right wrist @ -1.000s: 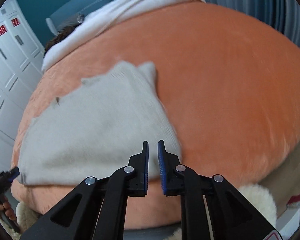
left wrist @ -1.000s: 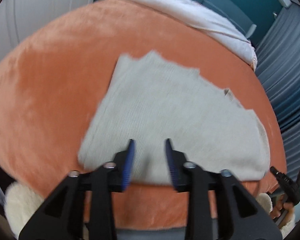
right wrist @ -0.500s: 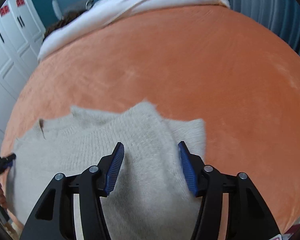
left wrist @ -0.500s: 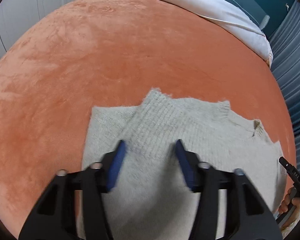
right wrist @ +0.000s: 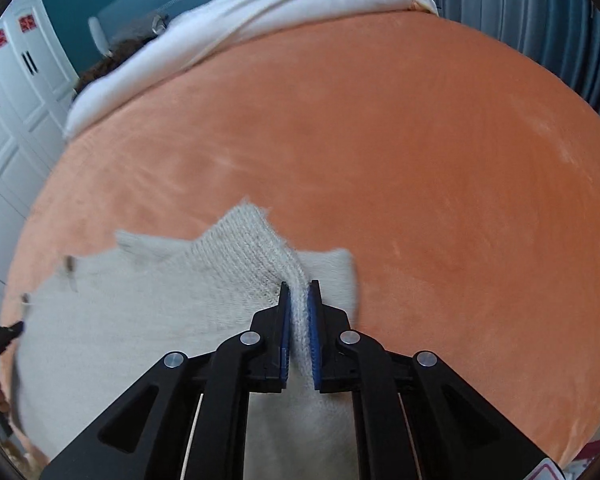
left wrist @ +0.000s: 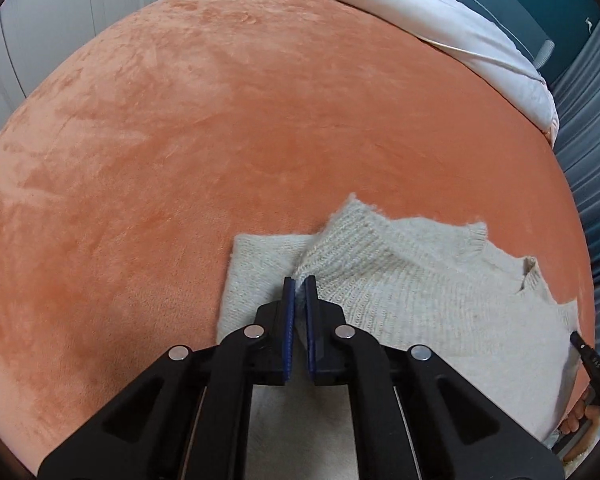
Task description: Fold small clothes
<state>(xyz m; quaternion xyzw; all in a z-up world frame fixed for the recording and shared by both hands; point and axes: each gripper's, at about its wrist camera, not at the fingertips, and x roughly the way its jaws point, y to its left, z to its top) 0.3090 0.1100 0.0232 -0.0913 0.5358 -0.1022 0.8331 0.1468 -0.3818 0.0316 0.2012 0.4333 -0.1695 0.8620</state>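
Observation:
A cream knitted sweater (left wrist: 420, 292) lies on an orange plush bed cover (left wrist: 220, 140), with a folded-over sleeve or flap on top. My left gripper (left wrist: 299, 282) is shut on a ridge of the sweater's knit near its left edge. In the right wrist view the same sweater (right wrist: 160, 288) spreads to the left, and my right gripper (right wrist: 298, 286) is shut on a raised fold of the knit near the sweater's right edge. The other gripper's black tip shows at the right edge of the left view (left wrist: 592, 364) and at the left edge of the right view (right wrist: 0, 334).
A white duvet (left wrist: 440, 20) lies across the far end of the bed, also in the right view (right wrist: 240, 28). White wardrobe doors (right wrist: 8, 92) stand on one side, grey-blue curtains (right wrist: 520, 12) on the other. The orange cover (right wrist: 420, 160) stretches far beyond the sweater.
Both grippers moved forward over the sweater and dropped onto it. Both were open half a second ago and have now shut on folds of the knit.

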